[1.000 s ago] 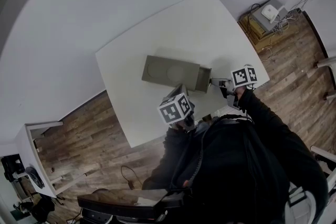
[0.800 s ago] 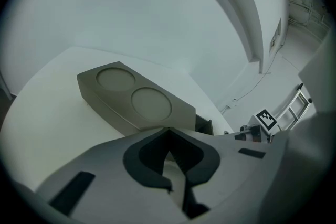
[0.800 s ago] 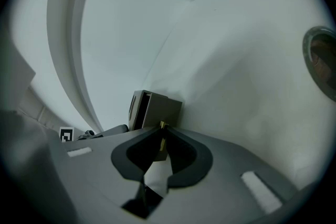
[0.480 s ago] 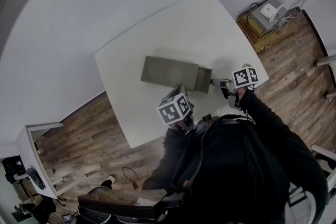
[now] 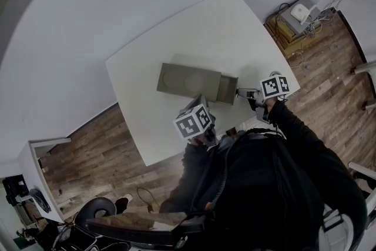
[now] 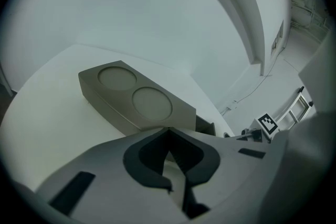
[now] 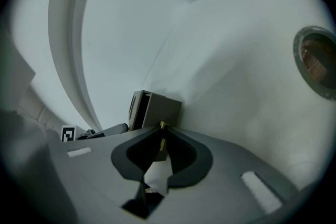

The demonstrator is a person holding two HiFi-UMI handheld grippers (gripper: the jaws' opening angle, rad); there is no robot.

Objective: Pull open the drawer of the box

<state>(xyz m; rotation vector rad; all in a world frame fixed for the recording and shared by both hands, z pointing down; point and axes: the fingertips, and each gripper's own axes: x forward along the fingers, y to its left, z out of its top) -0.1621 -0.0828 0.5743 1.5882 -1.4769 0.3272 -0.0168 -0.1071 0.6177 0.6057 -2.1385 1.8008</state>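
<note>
I am watching the grey-olive rectangular box [image 5: 187, 79], the one with 2 round recesses in its lid, lying on the white table [image 5: 176, 38]. Its long axis is running across my head view from left to right, dipping slightly toward the right. Its drawer [image 5: 227, 89] is sticking partway out of the right-hand end, so it is pointing straight at the right gripper [image 7: 161, 127].

That gripper is sitting just off the drawer front, in line with the box's long axis. Its jaws are pinching together on the small brass-coloured knob [image 7: 161, 125] at the middle of that front. It is clearly the nearer tool for the pull, and I am judging that the travel should go along the same axis, out toward the table's right edge, with no sideways drift that could skew the drawer.

The left gripper [image 6: 168, 131] is hovering just beside the box's near long side, aimed across it. Its jaws are meeting at the tips with nothing between them. I cannot tell whether it is touching the box wall.
</note>
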